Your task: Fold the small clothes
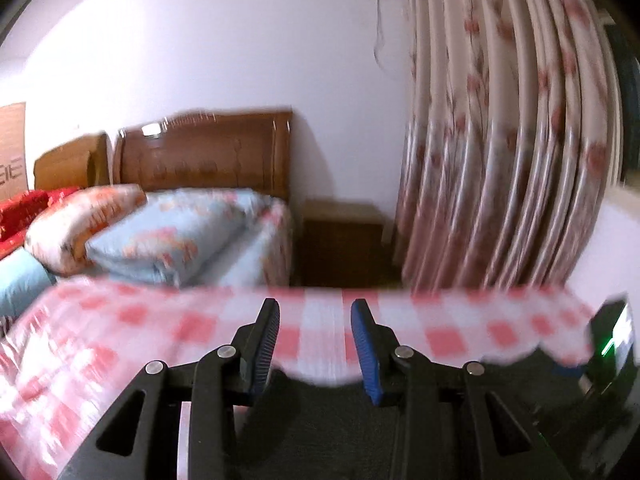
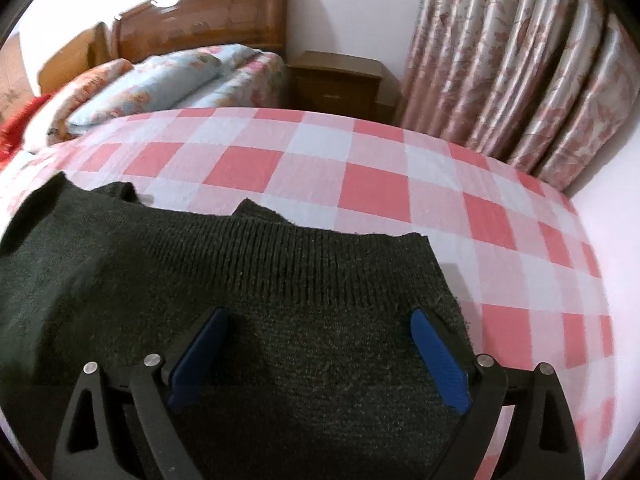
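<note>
While the right gripper [image 2: 320, 320] hovers spread over the dark knit sweater [image 2: 260, 300], nothing is pinched. Left gripper [image 1: 315, 312] stands partly spread, empty, above the checked sheet [image 1: 120, 320].

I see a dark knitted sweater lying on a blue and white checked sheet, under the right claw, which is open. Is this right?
Not quite. The sheet is pink and white checked, not blue and white, as the right wrist view shows. The rest holds: the dark knitted sweater lies on it, under the open right claw.

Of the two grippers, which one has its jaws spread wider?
The right gripper: its blue pads stand far apart over the dark knitted sweater. The left gripper shows a narrower gap, with only the checked sheet behind it.
</note>
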Demonstrator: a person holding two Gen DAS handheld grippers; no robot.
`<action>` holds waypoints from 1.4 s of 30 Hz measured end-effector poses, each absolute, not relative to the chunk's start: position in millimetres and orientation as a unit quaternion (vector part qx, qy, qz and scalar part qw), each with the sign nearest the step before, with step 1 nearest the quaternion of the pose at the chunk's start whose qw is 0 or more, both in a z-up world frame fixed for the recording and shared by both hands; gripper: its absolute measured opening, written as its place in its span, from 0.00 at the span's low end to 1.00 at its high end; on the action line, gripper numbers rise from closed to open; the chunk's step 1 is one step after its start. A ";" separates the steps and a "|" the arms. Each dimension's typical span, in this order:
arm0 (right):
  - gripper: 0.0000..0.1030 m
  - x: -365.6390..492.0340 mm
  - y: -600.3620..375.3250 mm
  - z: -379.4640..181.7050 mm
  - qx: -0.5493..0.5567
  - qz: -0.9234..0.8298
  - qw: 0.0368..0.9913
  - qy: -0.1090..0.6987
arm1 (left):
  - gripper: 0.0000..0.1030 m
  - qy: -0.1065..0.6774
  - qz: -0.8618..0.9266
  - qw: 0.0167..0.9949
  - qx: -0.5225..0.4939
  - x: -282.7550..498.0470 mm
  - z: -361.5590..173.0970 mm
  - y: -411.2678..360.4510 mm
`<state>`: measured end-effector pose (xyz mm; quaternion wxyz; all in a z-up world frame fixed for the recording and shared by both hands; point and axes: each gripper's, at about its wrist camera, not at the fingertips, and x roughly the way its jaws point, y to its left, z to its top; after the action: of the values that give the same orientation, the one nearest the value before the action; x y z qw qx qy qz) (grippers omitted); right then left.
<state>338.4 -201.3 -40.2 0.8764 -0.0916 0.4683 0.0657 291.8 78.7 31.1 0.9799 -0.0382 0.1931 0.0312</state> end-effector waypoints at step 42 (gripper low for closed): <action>1.00 267.7 -37.5 -14.6 -0.171 0.246 0.860 0.412 | 0.82 -0.170 0.100 0.962 0.188 175.2 437.9 -22.4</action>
<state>267.7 -37.5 -14.6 0.8604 -0.1710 0.4121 0.2461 175.2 -22.4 437.9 0.9620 0.1885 -0.1703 0.1001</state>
